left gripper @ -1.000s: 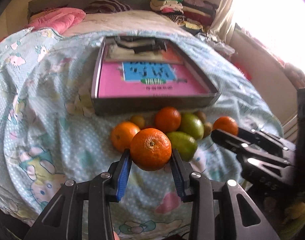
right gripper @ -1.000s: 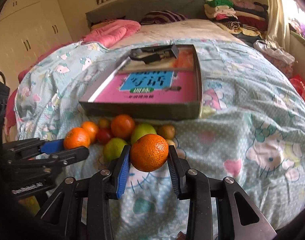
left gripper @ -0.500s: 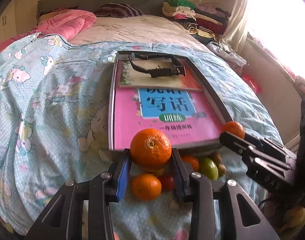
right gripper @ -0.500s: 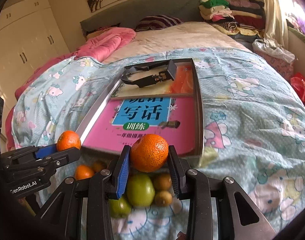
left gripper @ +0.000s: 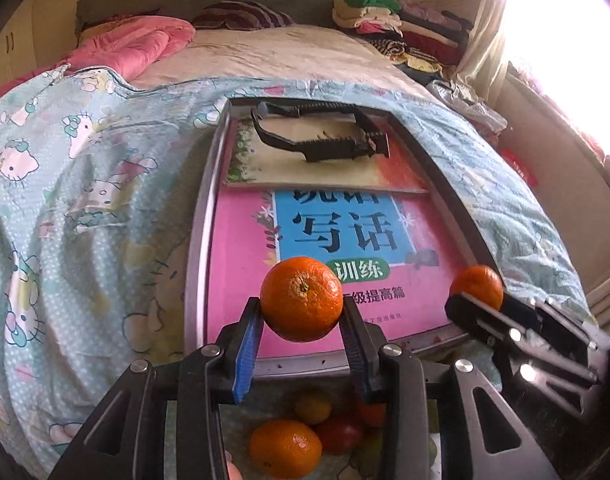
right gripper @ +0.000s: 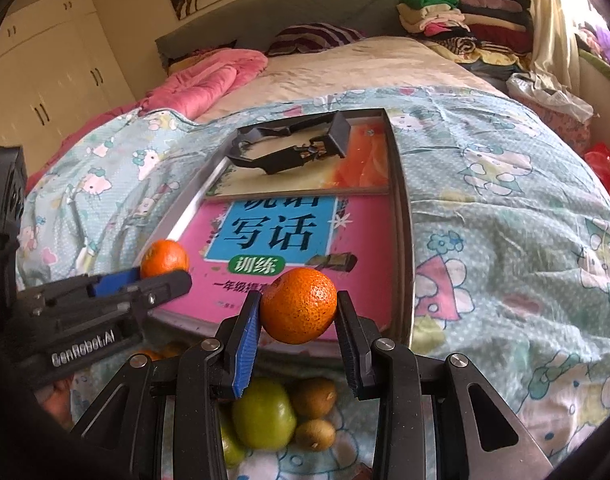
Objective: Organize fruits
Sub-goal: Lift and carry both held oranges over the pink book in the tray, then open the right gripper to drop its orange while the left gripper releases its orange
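My left gripper (left gripper: 301, 320) is shut on an orange (left gripper: 301, 298) and holds it over the near end of a metal tray (left gripper: 197, 248). My right gripper (right gripper: 297, 316) is shut on another orange (right gripper: 299, 304), also over the tray's (right gripper: 403, 240) near end. Each gripper shows in the other's view: the right one with its orange (left gripper: 477, 286), the left one with its orange (right gripper: 164, 258). A pink book (left gripper: 241, 248) lines the tray. Loose fruit lies on the bedspread below: an orange (left gripper: 285, 448), a red fruit (left gripper: 339, 434), a green fruit (right gripper: 263, 416), kiwis (right gripper: 315, 434).
A second book and a black plastic frame (left gripper: 321, 140) sit at the tray's far end. The tray rests on a cartoon-print bedspread (left gripper: 85, 200). A pink quilt (left gripper: 137, 44) and folded clothes (left gripper: 385, 16) lie at the back. A wardrobe (right gripper: 45, 80) stands left.
Both grippers have risen and moved forward with their oranges, from above the fruit pile to over the tray's near end. The fruit pile now lies below the fingers.
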The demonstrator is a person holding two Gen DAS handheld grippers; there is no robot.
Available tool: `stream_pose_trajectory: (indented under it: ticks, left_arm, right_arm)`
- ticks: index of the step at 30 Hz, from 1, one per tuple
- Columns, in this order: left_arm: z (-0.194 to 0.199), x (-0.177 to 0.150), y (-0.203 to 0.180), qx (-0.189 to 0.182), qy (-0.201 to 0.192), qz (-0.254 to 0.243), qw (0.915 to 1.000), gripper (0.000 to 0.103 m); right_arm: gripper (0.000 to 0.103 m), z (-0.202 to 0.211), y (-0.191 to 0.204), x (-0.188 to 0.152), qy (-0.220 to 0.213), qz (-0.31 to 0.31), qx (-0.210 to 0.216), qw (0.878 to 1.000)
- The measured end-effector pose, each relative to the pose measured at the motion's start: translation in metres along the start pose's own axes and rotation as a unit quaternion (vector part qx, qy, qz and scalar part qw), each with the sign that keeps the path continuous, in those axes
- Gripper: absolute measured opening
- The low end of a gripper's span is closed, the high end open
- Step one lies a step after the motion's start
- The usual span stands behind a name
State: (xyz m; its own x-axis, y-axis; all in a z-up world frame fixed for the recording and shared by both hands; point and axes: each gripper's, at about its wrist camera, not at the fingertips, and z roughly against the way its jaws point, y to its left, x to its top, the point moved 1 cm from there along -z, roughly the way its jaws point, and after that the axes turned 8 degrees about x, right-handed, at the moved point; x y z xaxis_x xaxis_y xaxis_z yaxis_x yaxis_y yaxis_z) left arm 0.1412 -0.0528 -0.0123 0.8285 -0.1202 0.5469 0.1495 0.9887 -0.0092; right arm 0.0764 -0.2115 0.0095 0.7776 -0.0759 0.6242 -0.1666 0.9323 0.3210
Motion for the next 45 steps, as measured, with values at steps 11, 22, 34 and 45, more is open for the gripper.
stream_pose_trajectory:
  ticks: [11, 22, 34, 45]
  left_arm:
    - [-0.012, -0.007, -0.007, 0.01, -0.006, -0.021, 0.9997, 0.039]
    - [-0.014, -0.008, -0.003, 0.012, -0.012, -0.021, 0.9996, 0.039]
    - [-0.012, -0.009, -0.002, 0.011, -0.016, -0.021, 0.9996, 0.04]
    - [-0.01, -0.01, -0.003, 0.008, -0.014, -0.02, 0.9997, 0.041]
  right_arm:
    - [0.037, -0.018, -0.007, 0.005, 0.013, 0.004, -0.013, 1.0]
    - [0.039, -0.023, -0.001, -0.001, 0.008, 0.028, -0.032, 0.999]
    - [0.052, -0.012, 0.001, -0.004, -0.018, 0.024, -0.015, 0.999]
    - [0.061, 0.003, 0.0, -0.005, -0.041, 0.011, -0.006, 0.999]
